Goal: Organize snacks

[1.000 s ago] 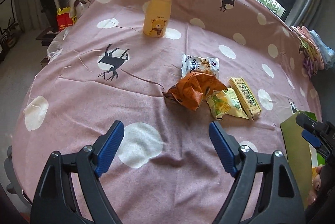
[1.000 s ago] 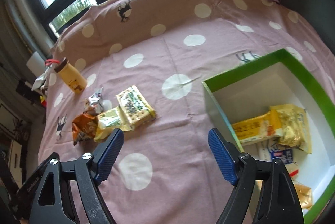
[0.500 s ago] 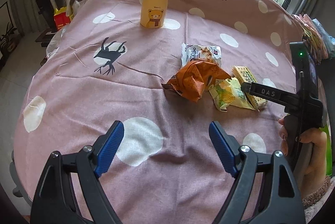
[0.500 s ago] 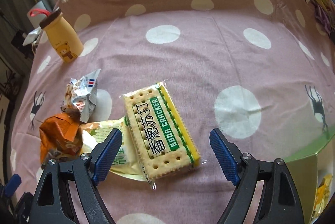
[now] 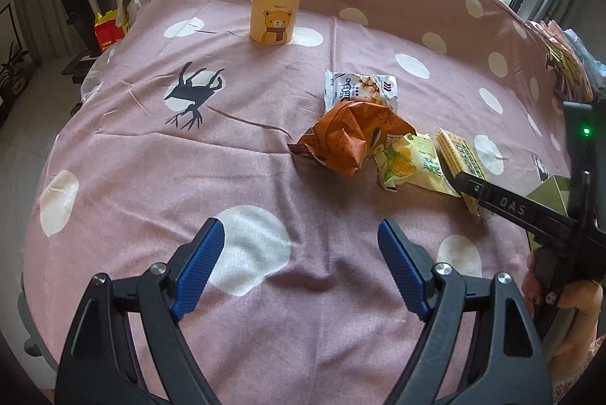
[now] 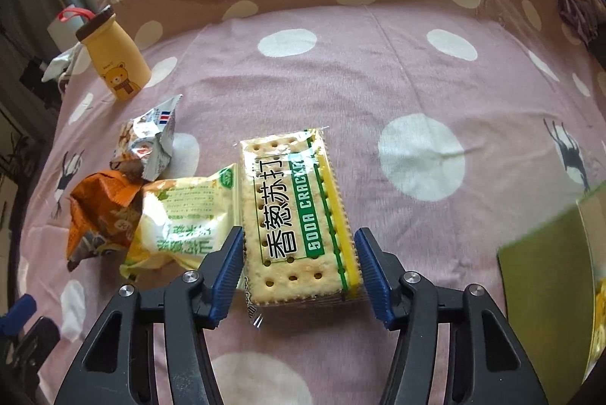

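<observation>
left tongs [image 5: 301,266] spread over tablecloth [image 5: 235,155], snacks [image 5: 352,136] beyond

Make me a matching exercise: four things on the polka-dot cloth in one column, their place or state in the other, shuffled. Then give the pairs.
Things
1. soda cracker pack
2. yellow bear bottle
3. orange snack bag
4. left claw

States
A. crumpled, beside the pale yellow corn snack packet
B. open over bare cloth, holding nothing
C. standing upright, far side
D. between the right claw fingers

Pairs: 1-D, 2-C, 3-A, 4-B

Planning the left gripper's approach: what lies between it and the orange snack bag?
Only bare tablecloth, per the left wrist view, between the left gripper and the orange snack bag.
</observation>
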A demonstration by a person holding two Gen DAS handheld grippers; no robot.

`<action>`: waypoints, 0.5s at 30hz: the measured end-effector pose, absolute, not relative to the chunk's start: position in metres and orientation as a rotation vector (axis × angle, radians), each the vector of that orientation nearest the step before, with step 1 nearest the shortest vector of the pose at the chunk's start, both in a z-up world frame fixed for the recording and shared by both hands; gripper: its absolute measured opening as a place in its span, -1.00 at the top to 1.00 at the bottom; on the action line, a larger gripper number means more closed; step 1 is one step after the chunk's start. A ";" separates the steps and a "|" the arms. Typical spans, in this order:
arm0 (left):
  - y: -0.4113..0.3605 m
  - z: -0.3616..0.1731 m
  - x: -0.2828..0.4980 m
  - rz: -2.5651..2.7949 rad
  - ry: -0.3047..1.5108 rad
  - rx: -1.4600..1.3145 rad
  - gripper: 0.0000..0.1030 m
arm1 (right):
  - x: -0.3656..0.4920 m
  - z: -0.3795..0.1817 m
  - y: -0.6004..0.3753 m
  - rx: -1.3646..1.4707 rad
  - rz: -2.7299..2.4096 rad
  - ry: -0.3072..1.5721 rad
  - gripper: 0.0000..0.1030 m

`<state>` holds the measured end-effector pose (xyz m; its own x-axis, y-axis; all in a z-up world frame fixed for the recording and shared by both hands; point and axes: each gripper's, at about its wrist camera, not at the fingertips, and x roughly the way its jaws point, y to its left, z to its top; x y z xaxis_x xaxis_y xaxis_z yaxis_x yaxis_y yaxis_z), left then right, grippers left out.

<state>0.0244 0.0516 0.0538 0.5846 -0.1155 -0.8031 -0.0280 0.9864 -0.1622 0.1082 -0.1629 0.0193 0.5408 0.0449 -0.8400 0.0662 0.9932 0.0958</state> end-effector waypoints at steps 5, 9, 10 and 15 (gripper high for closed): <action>0.049 0.052 0.025 -0.056 0.960 -0.167 -0.62 | 0.069 0.031 -0.158 0.177 0.003 1.032 -0.13; 0.045 0.051 0.025 -0.074 0.968 -0.165 -0.62 | 0.036 0.020 -0.154 0.227 0.034 1.087 -0.12; 0.043 0.051 0.025 -0.078 0.970 -0.163 -0.62 | 0.030 0.016 -0.152 0.227 0.046 1.119 -0.12; 0.033 0.047 0.024 -0.099 0.989 -0.146 -0.62 | 0.024 0.012 -0.132 0.083 0.061 1.199 -0.13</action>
<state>0.0244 0.0326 0.0473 0.5458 -0.1495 -0.8244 0.0164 0.9857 -0.1678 0.0244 -0.1321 0.0120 0.3619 0.0918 -0.9277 -0.0035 0.9953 0.0971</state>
